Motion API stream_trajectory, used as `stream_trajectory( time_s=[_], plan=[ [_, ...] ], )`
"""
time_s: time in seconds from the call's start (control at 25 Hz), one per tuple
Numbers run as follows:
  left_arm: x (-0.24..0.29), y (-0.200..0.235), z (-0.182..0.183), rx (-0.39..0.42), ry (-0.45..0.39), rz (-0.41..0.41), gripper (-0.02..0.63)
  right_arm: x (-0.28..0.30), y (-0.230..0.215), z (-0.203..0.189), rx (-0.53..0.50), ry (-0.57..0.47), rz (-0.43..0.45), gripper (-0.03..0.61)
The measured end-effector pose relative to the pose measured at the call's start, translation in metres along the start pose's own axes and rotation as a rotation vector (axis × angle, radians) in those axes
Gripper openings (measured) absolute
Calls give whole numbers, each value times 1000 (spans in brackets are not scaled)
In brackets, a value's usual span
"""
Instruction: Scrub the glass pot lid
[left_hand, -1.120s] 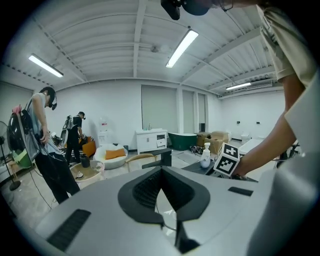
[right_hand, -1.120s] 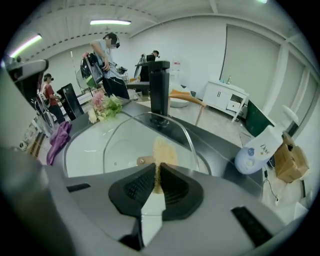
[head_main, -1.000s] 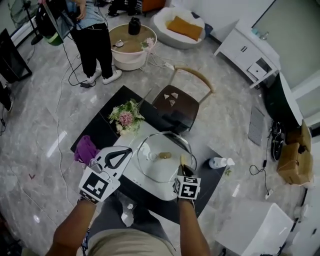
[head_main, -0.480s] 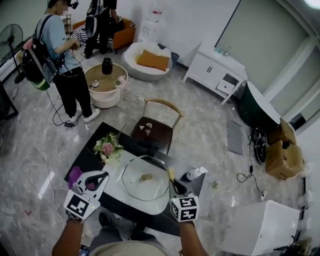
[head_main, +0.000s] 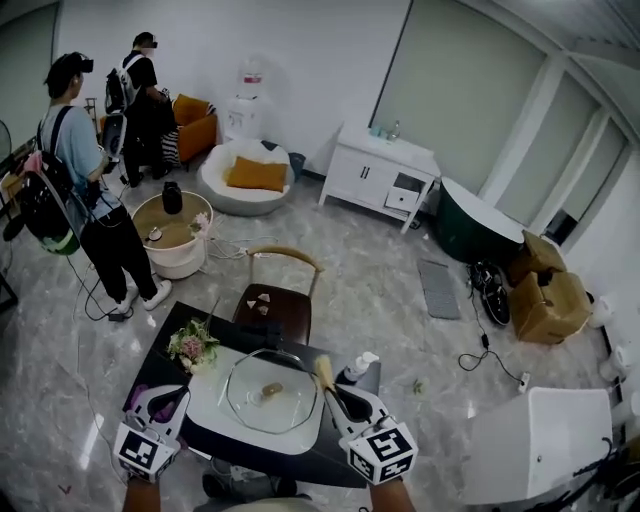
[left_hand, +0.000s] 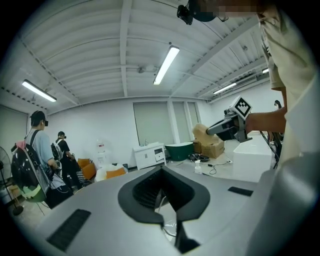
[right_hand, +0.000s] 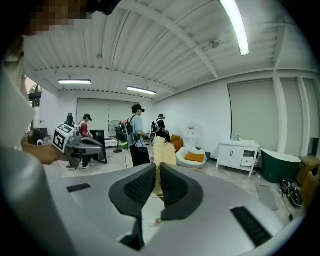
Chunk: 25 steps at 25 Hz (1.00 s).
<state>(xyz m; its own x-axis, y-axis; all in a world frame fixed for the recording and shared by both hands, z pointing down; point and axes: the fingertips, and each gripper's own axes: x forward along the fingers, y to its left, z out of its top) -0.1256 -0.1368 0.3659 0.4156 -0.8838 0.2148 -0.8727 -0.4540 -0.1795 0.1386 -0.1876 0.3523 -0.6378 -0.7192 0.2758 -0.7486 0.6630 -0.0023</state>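
Two claws flank the glass lid (head_main: 250, 398) lying on the worktop (head_main: 335, 452). Your right claw (head_main: 335, 392) pinches a sponge (head_main: 323, 370) beside its rim, and your left claw (head_main: 170, 396) is pressed together, empty. Lower the sponge flat and brace the lid against sliding.

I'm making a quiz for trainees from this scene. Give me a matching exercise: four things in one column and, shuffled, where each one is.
Things:
1. glass pot lid
2. yellow scrubber
3. flowers
4. chair

Places:
A. between the jaws of the right gripper
B. on the floor just beyond the far edge of the table
C. lying on the white board
D. on the table's far left part

Pairs: 1-C; 2-A; 3-D; 4-B
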Motion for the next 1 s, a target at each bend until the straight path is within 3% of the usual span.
stream_trajectory(
  time_s=[0.36, 1.0],
  plan=[
    [-12, -8, -4, -17, -37, 15, 14, -26, 9, 11, -29, -38, 25, 32],
    [-1, -13, 0, -16, 7, 17, 15, -15, 1, 11, -21, -30, 56, 32]
  ],
)
